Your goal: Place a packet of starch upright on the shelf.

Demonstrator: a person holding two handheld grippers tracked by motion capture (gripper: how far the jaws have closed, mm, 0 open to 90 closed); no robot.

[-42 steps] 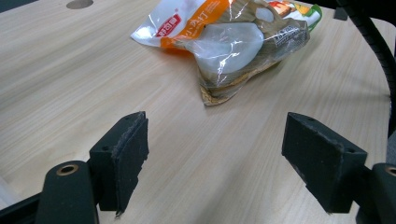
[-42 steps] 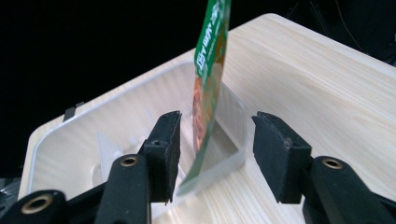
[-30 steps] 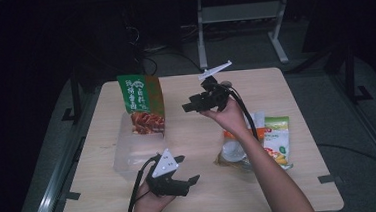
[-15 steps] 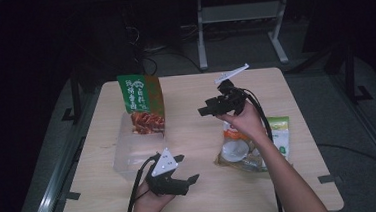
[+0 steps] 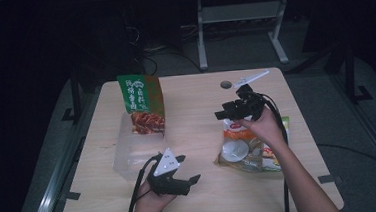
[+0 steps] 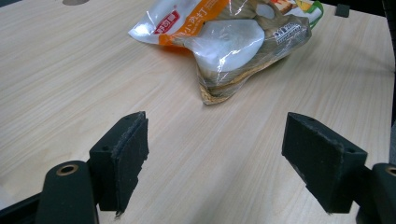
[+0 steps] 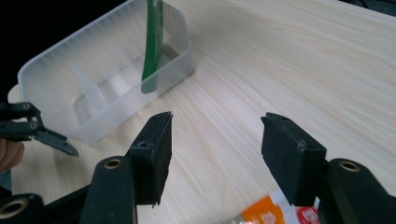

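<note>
I have the left gripper low over the near edge of the wooden table, its jaws spread wide with nothing between them; through its own camera I look across bare wood at a clear snack bag with orange and white print, which lies flat well ahead of the pads. My right gripper is held up above the far end of that same bag, which rests on the right half of the table. Its jaws are also wide apart and hold nothing. In the right gripper view, a corner of the orange and white wrapper shows just below the right jaw, and beyond the jaws sits a clear plastic tub near the table's left side. A green packet stands upright inside the tub, leaning at its far end; from above I can read it as a green pouch with a picture of reddish food on the front. The left gripper's tip appears beside the tub at the view's left edge.
</note>
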